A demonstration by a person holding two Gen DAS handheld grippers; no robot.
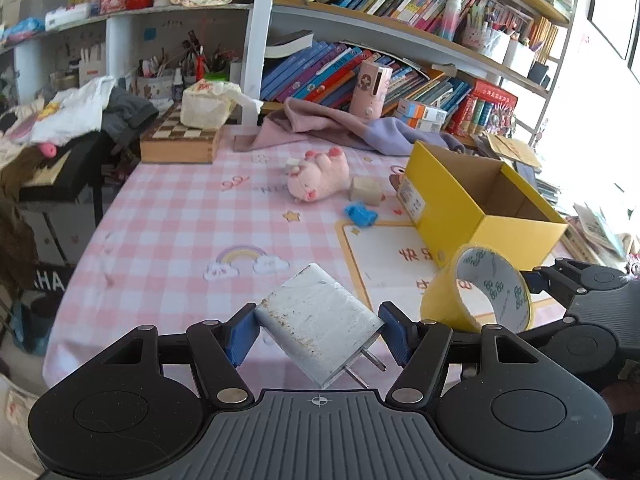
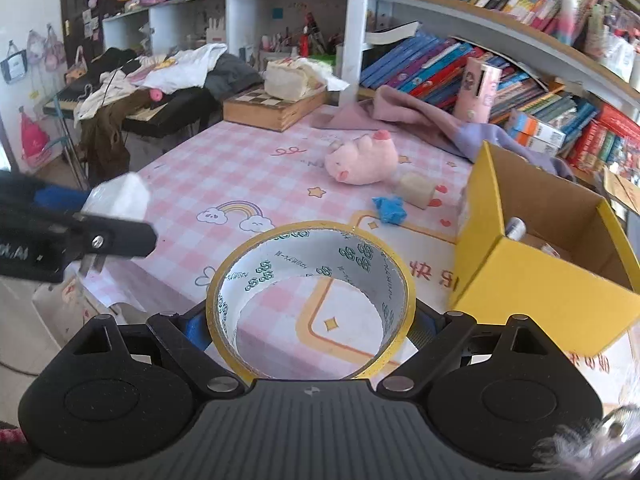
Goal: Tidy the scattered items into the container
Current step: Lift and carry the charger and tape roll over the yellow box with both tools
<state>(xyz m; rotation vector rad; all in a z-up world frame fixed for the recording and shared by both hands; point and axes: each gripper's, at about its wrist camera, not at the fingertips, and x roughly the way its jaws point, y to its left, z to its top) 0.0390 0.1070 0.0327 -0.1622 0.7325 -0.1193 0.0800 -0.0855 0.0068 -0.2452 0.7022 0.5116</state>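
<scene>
Now, left gripper (image 1: pixel 318 330): it is clamping a white charger plug (image 1: pixel 318 320) between its blue pads (image 1: pixel 240 338), low in the middle of the left wrist view; the plug is tilting, with its two metal prongs pointing to the lower right.
Right gripper (image 2: pixel 310 322): it is gripping a yellow tape roll (image 2: pixel 310 264) from both sides, in the lower middle of the right wrist view; the open ring is facing the camera and the desk is showing through it.
Container: a yellow cardboard box (image 2: pixel 536 280) is standing open at the right of both views, on the desk (image 1: pixel 172 216) with its pink checked cloth; some small things are lying inside, too small to tell.
Scattered items: a pink plush pig (image 1: pixel 318 178) is lying on its side in the middle of the desk, a beige block (image 1: pixel 366 190) is sitting just beside it, and a blue crumpled piece (image 1: pixel 360 214) is lying near the box's left wall.
Background: a wooden chessboard box (image 1: pixel 180 140) is sitting at the upper left of the desk, a pink and purple cloth (image 1: pixel 340 126) is lying behind the pig, and bookshelves (image 1: pixel 400 0) are filling the upper part.
</scene>
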